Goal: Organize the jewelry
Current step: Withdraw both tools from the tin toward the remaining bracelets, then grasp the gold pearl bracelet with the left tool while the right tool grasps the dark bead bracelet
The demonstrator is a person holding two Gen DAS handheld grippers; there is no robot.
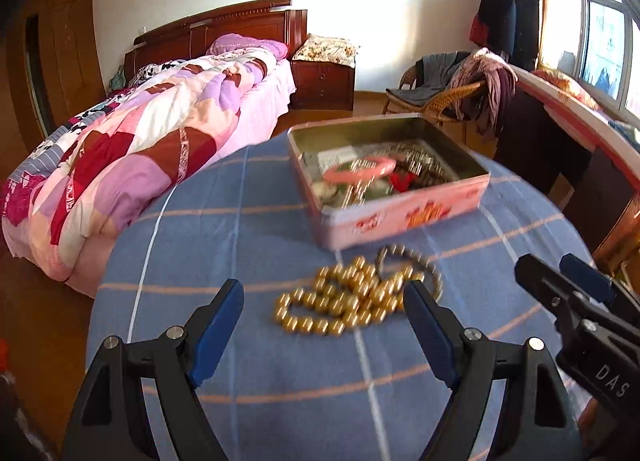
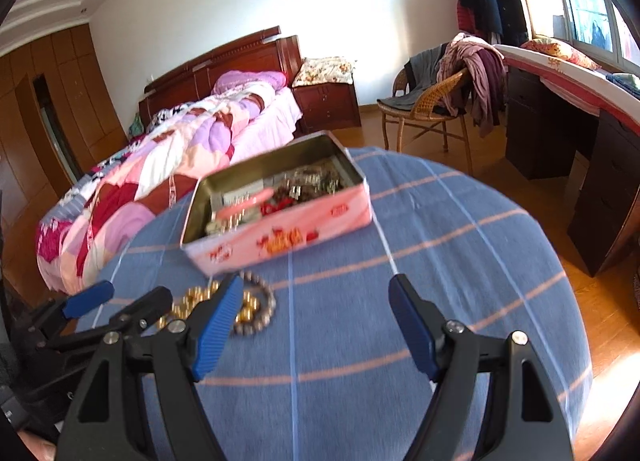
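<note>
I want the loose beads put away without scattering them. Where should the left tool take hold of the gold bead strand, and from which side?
Probably the heaped middle of the gold bead strand, from above and the near side. It lies slack on the blue checked cloth, so pinching the pile gathers several loops. The left tool is open, already straddling it. A darker bead bracelet overlaps the far edge; avoid that.

An open tin box [image 1: 404,217] rests on a round table covered by a cloth [image 1: 256,229]. A bangle [image 1: 360,171] lies inside the tin on other jewelry. A bead necklace [image 1: 352,297] lies on the cloth just before the tin. The left gripper [image 1: 324,301] stands before the necklace, with the right gripper [image 2: 316,297] to its right. A bed [image 1: 132,149] stands behind and left of the table, and a wicker chair [image 2: 424,109] stands behind and right.
</note>
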